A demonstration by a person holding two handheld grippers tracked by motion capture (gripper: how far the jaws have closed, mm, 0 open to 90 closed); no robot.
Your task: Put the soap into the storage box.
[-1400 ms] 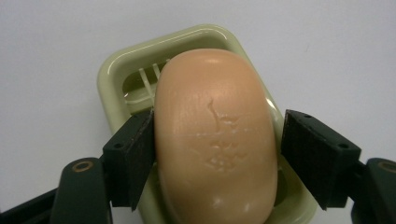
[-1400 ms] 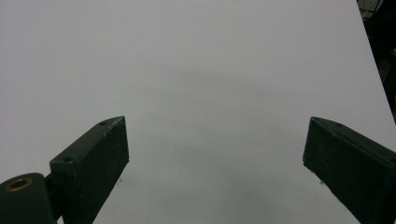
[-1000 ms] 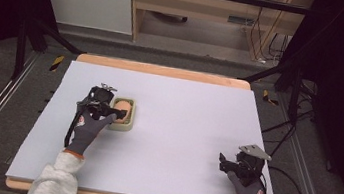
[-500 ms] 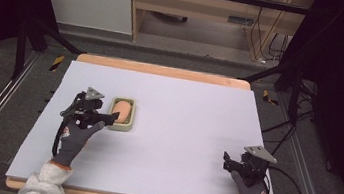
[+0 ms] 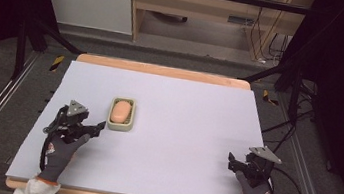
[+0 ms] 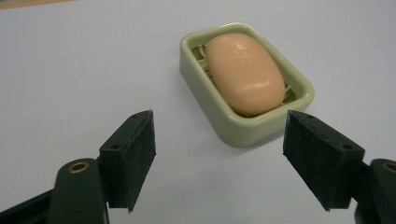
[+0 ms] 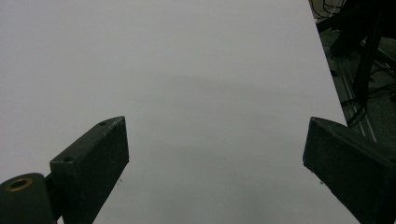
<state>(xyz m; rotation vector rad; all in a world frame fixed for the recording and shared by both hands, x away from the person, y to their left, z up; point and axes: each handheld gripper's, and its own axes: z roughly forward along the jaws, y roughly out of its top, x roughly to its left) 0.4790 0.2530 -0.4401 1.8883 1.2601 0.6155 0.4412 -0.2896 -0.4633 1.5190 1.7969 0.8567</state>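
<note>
A peach bar of soap (image 5: 120,111) (image 6: 244,72) lies in a pale green soap dish (image 5: 130,120) (image 6: 243,130) on the left half of the white table. My left gripper (image 5: 99,127) (image 6: 219,158) sits just left of and nearer than the dish, apart from it. Its jaws have just been closing and stand open with nothing between them. Near the front right corner my right gripper (image 5: 232,160) (image 7: 215,168) is open over bare white table.
The white table top (image 5: 181,128) has a wooden rim at the back and front. Black stands and cables flank it on both sides, and a cabinet and shelf stand behind it on the floor.
My left gripper has drawn back from over the soap dish toward the front left, leaving the soap in the dish. The right gripper has stayed put.
</note>
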